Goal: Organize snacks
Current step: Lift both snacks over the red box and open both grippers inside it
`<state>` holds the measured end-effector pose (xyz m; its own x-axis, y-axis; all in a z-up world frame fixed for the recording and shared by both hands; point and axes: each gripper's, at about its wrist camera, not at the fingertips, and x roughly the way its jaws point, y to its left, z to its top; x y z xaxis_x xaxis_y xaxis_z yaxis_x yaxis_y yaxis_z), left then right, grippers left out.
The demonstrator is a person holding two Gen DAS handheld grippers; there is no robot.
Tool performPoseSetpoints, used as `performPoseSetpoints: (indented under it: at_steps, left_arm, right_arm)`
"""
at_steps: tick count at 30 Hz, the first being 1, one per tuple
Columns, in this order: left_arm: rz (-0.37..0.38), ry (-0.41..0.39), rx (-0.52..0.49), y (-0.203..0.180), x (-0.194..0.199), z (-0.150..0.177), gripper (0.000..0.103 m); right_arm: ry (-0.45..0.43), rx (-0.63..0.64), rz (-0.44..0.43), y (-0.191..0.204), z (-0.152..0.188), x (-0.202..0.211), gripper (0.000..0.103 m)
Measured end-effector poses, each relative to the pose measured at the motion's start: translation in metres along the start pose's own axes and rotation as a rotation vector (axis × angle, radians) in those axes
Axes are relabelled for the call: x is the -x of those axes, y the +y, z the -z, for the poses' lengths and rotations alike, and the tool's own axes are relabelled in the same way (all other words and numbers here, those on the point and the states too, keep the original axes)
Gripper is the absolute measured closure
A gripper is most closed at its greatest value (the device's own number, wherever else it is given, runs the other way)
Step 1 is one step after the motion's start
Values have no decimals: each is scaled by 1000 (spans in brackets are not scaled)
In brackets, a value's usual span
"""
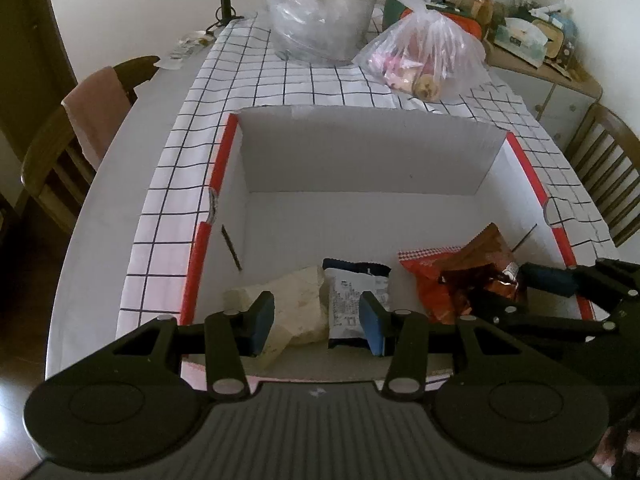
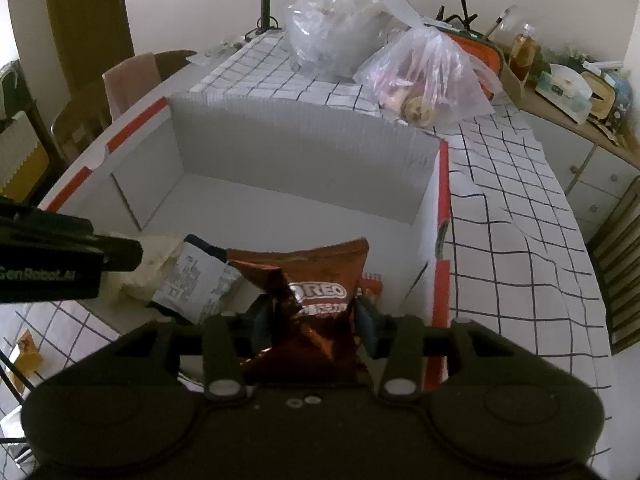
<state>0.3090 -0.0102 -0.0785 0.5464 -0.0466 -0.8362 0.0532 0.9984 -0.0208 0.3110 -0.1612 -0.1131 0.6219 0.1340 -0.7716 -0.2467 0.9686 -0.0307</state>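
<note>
Oreo packet [image 2: 316,304]: sitting low centre of the right wrist view, between the jaws of the right gripper [image 2: 316,320], hanging over the near end of the white box [image 2: 300,148].
Right gripper: pads flanking the crumpled brown foil; whether they are pressing or letting go, I cannot tell.
Left gripper [image 1: 318,320]: jaws standing apart with nothing between them, hovering above the cream packet [image 1: 296,300] and the dark-and-white packet [image 1: 356,300] lying on the box floor.
Red packet [image 1: 432,276]: lying right of those, under the Oreo packet.
Step in hand: dropping the Oreo packet into the box, I judge.
Next move: spreading the right jaws fully, then lifting clear.
Further back: a clear bag of snacks [image 1: 424,56] waiting on the checked cloth [image 1: 260,80], upper centre.
</note>
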Motion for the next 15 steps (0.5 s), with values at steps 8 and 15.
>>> performPoseSetpoints:
  at_steps: [8,15]
  left_arm:
    - [36,-38,19,9,25,5,52]
    - [57,-87,23,12,54,11,47]
  right_arm:
    - [-47,-16,-42,-3,-5,29,38]
    - [-85,-21,-66,-1,-6,59,30]
